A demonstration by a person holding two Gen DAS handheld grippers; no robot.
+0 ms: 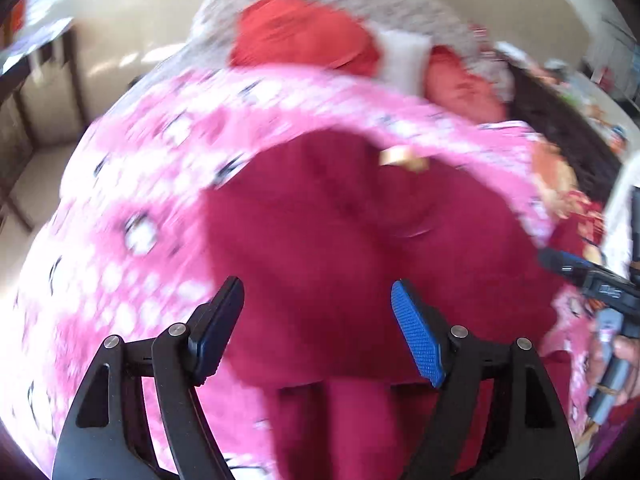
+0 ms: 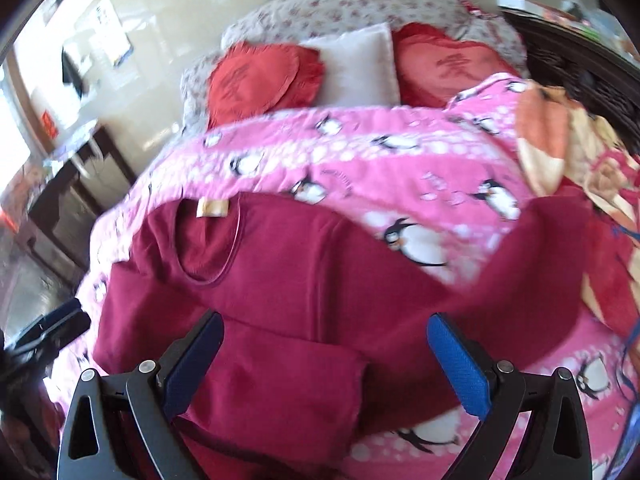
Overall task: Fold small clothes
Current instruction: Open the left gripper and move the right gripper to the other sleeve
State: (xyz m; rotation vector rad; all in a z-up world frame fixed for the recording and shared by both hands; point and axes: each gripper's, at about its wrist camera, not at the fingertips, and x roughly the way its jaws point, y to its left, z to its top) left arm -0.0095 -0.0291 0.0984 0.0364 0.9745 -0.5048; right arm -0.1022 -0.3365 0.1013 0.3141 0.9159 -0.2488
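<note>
**A:** Where is the garment?

**B:** A dark red long-sleeved top (image 2: 280, 280) lies flat on a pink penguin-print blanket (image 2: 360, 152) spread over the bed. Its round neckline faces the pillows, and a pale yellow label (image 2: 213, 208) shows inside the collar. In the right wrist view one sleeve stretches out toward the right, while the cloth nearest the camera is doubled over into a thicker fold.

**A:** And the tongs?

**B:** The right tongs (image 2: 324, 364) are spread wide, blue pads apart, hanging over the folded lower part of the top and gripping nothing. The left tongs (image 1: 318, 328) are likewise wide open above the same red cloth (image 1: 340, 240); that view is heavily blurred, so I cannot tell whether the fingers touch the fabric.

**A:** Can each see the other?

**B:** Partly. The left tongs' dark tip shows at the left edge of the right wrist view, beside the top. The right tongs appear at the right edge of the left wrist view, with part of the person's hand (image 1: 624, 368) around the handle.

**A:** What else is on the bed?

**B:** At the head, two red heart-shaped cushions (image 2: 260, 80) flank a white pillow (image 2: 356, 68), against a floral-print pillow (image 2: 340, 4). An orange-and-cream patterned cloth (image 2: 560, 148) lies crumpled at the blanket's right side.
</note>
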